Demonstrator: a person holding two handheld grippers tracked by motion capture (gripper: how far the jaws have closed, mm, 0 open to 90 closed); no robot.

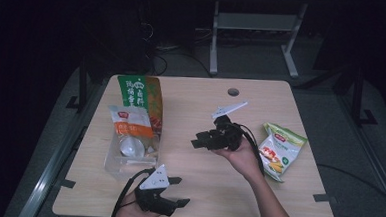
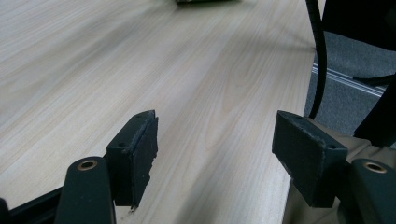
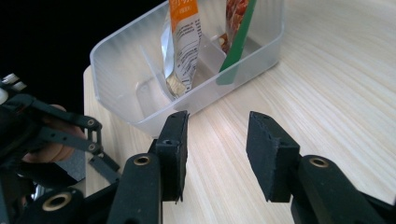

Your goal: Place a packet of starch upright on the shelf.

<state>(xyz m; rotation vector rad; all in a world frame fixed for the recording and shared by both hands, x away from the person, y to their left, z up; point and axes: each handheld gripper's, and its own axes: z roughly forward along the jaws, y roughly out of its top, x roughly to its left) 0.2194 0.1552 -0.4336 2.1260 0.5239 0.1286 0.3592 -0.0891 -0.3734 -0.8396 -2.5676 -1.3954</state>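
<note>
The yellow-green snack packet (image 1: 280, 152) lies flat at the right of the table (image 1: 206, 199), just right of the right gripper (image 1: 199, 140), and looks like the next thing to pack. It is probably light, soft and crinkly, with a slippery film skin, so a pinch on a sealed edge or corner should hold better than a squeeze across its puffy middle.

The clear plastic bin (image 3: 116, 70), at centre left in the high view, holds an orange-and-white pouch (image 3: 183, 42) and a green bag (image 3: 238, 32), both standing on end.

Both grippers are released with nothing between the jaws; the left gripper (image 1: 177, 191) sits at the bottom edge.
</note>
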